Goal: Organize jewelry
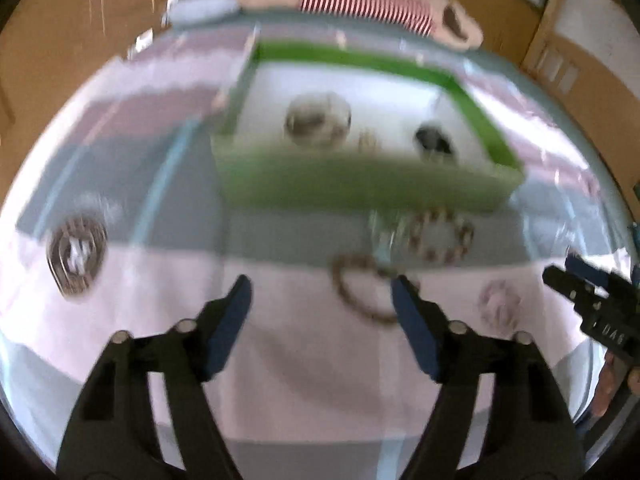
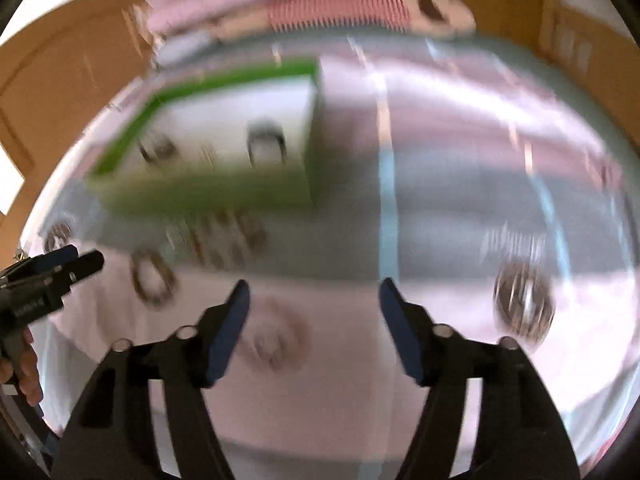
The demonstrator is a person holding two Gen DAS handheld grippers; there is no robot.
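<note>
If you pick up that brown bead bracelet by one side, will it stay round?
Probably not: the brown beaded loop bracelet looks strung, so it would likely sag. Its beads look small, so probably light. It may slip off a blue pad.

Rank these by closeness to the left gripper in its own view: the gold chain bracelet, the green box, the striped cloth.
1. Gold chain bracelet, just ahead, beside the left gripper's right finger.
2. Green box, farther ahead, centre.
3. Striped cloth, at the far edge.

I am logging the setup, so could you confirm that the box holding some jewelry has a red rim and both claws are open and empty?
Not quite: the box has a green rim, not red, as the left wrist view shows. The left claw and right claw are indeed open and empty.
</note>
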